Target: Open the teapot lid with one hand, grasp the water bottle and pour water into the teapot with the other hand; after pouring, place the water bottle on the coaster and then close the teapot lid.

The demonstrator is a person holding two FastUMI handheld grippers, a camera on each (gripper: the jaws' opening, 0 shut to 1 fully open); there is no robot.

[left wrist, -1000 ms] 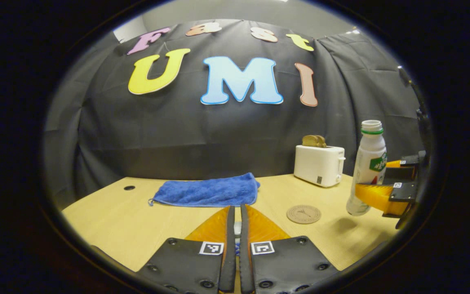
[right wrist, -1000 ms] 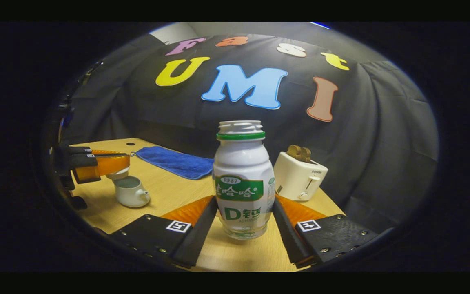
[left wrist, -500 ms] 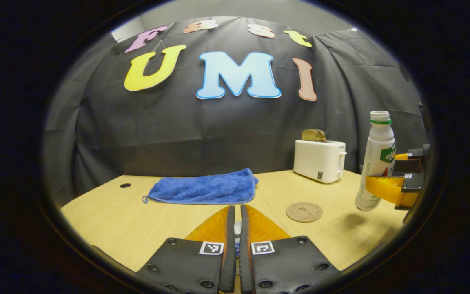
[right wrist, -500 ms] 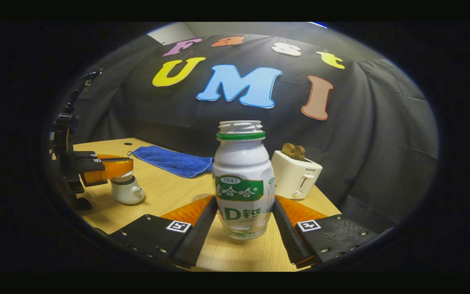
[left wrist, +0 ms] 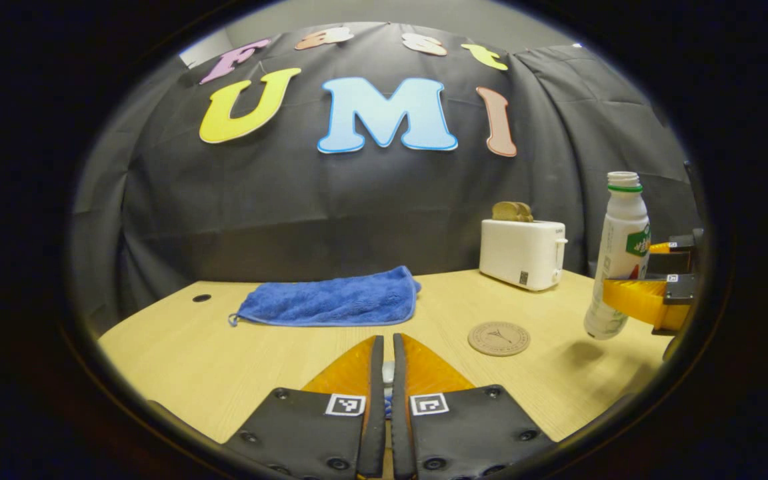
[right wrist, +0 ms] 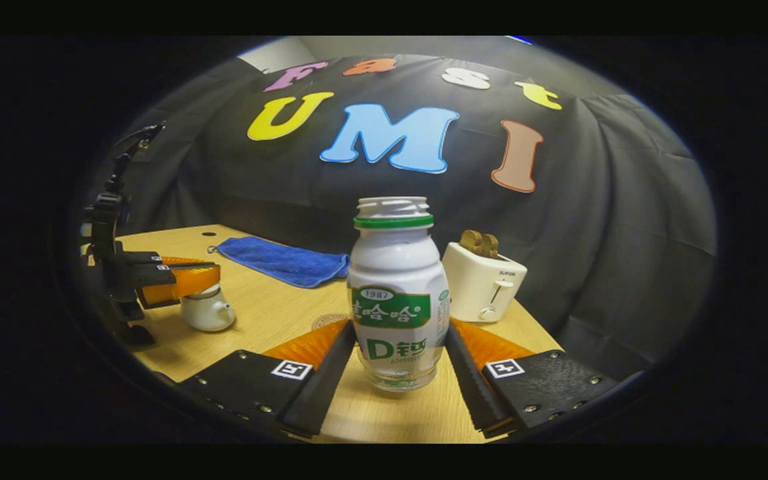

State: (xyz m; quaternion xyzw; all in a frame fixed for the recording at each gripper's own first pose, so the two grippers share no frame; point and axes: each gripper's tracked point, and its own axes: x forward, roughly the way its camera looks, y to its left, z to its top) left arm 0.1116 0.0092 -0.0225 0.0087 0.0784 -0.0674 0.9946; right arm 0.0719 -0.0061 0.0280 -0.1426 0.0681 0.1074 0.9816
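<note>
The white water bottle (right wrist: 394, 300), uncapped with a green neck ring, stands upright between the fingers of my right gripper (right wrist: 397, 333), which is shut on its lower body. In the left gripper view the bottle (left wrist: 619, 247) hangs a little above the table, right of the round brown coaster (left wrist: 499, 338). My left gripper (left wrist: 387, 341) is shut on a small white knob, the teapot lid's. In the right gripper view that left gripper (right wrist: 207, 275) sits right on top of the white teapot (right wrist: 207, 313), hiding the lid.
A white toaster (left wrist: 523, 253) with bread in it stands at the back right of the wooden table (left wrist: 191, 360). A blue towel (left wrist: 331, 301) lies at the back middle. A small round hole (left wrist: 201, 298) is in the table's far left corner.
My left gripper has come down with the lid from above the open teapot onto its top. The bottle has gone from a slight tilt to upright, still held off the table.
</note>
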